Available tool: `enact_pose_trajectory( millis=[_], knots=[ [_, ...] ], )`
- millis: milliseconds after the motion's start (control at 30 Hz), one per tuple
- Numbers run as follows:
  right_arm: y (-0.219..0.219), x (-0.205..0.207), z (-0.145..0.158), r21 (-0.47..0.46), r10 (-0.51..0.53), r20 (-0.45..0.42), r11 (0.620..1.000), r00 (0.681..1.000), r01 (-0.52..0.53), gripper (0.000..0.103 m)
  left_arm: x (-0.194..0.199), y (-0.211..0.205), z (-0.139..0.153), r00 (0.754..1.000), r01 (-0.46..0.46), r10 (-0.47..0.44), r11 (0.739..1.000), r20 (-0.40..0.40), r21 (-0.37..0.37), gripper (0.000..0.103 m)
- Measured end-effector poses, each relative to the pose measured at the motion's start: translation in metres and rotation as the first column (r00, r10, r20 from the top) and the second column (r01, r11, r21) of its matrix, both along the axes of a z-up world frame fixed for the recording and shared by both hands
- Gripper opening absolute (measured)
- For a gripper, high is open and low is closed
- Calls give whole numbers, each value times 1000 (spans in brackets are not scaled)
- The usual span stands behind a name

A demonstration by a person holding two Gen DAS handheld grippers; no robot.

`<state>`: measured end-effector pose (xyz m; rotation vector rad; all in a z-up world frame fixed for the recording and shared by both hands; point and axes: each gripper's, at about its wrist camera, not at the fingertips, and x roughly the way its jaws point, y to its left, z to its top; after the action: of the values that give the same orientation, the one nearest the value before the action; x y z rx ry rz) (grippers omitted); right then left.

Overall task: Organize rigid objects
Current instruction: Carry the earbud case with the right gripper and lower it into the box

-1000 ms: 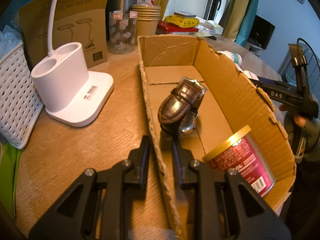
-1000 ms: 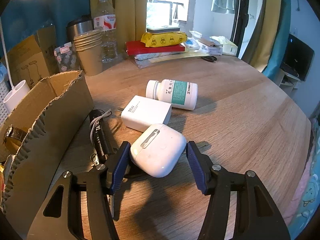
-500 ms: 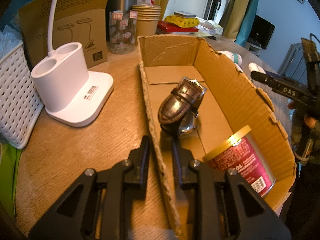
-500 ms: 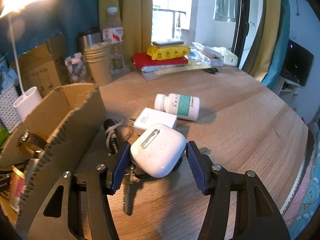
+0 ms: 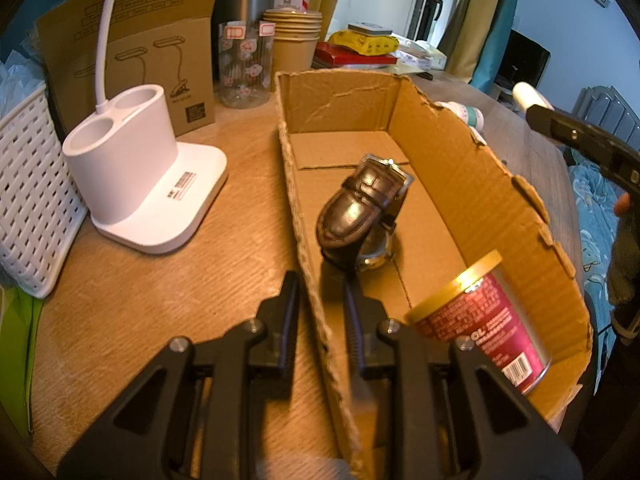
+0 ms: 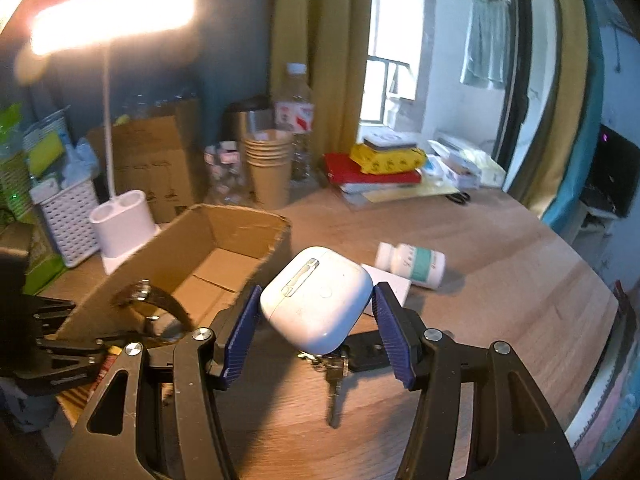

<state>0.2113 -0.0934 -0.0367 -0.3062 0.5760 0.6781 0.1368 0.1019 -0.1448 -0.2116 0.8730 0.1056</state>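
**Earbud case in transit to the box**

Cardboard box [image 5: 472,184] is the landmark. Inside it: brown-strapped watch [image 5: 362,204] mid-floor, red can [image 5: 484,320] at the near end. Outside, on the table [image 6: 500,280] past the box's far wall: pill bottle [image 6: 412,264], white charger block [image 6: 394,286], keys [image 6: 334,372]. Judged roughly a third done.

Right gripper [image 6: 316,330] is closed on the white earbud case [image 6: 316,298], carried above the table beside the box and tilted downward. Left gripper [image 5: 322,312] is pinched on the box's near side wall, angled down, steadying it.
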Motion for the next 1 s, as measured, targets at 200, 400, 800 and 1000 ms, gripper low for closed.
enact_pose_trajectory(
  millis=[200,400,800,1000],
  knots=[
    [15,-15,1,-6,53,7,999,999,-53,60,0,0,0,1000,0,0,1000,0,0,24],
    [26,-30,1,-3,107,8,994,994,-107,61,0,0,0,1000,0,0,1000,0,0,24],
    [48,-45,-8,-18,178,-7,984,984,-178,60,0,0,0,1000,0,0,1000,0,0,24],
    [57,-47,-15,-29,195,-21,980,981,-196,60,0,0,0,1000,0,0,1000,0,0,24]
  ],
)
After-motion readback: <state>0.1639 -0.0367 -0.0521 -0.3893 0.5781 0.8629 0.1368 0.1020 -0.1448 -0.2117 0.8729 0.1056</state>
